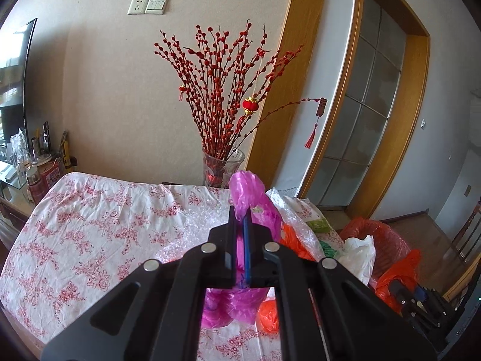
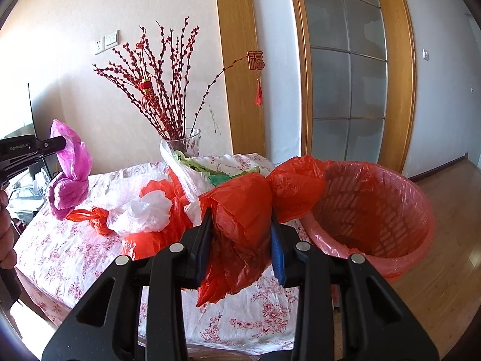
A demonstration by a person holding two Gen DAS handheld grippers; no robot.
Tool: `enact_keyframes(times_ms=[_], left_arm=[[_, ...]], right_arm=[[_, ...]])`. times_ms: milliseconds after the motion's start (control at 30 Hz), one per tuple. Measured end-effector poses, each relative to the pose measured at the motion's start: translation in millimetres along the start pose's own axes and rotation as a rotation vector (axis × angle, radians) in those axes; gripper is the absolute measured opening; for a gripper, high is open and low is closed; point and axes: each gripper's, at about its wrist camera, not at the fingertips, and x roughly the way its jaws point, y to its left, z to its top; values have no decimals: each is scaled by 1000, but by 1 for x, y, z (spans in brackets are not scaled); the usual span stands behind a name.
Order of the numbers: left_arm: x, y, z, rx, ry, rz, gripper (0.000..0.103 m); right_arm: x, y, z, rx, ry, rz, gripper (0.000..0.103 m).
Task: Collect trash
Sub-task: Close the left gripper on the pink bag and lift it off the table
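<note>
My left gripper (image 1: 239, 215) is clamped tight on the pink bag (image 2: 70, 174), which hangs clear above the floral tablecloth (image 1: 90, 225). Right gripper (image 2: 240, 221) squeezes a crumpled red bag (image 2: 240, 210), jaws part-way apart around it, just left of the red-lined bin (image 2: 369, 210). More red, white and clear bags sit piled on the table by the vase (image 2: 183, 146).

The left gripper (image 1: 239, 219) points slightly downward, its jaws clamped on something thin. The right gripper (image 2: 240, 225), likewise tilted, grips bulkier material between part-open jaws.
</note>
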Motion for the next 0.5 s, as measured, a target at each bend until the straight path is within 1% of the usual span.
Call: enact_keyframes(times_ms=[267,500], left_arm=[[3,-38,15,39,-13,-68,5],[23,-91,22,86,8,-164,5]], right_arm=[[0,-19,22,0,-43,-48,34],[2,-63,43,45,-54,-120,34]])
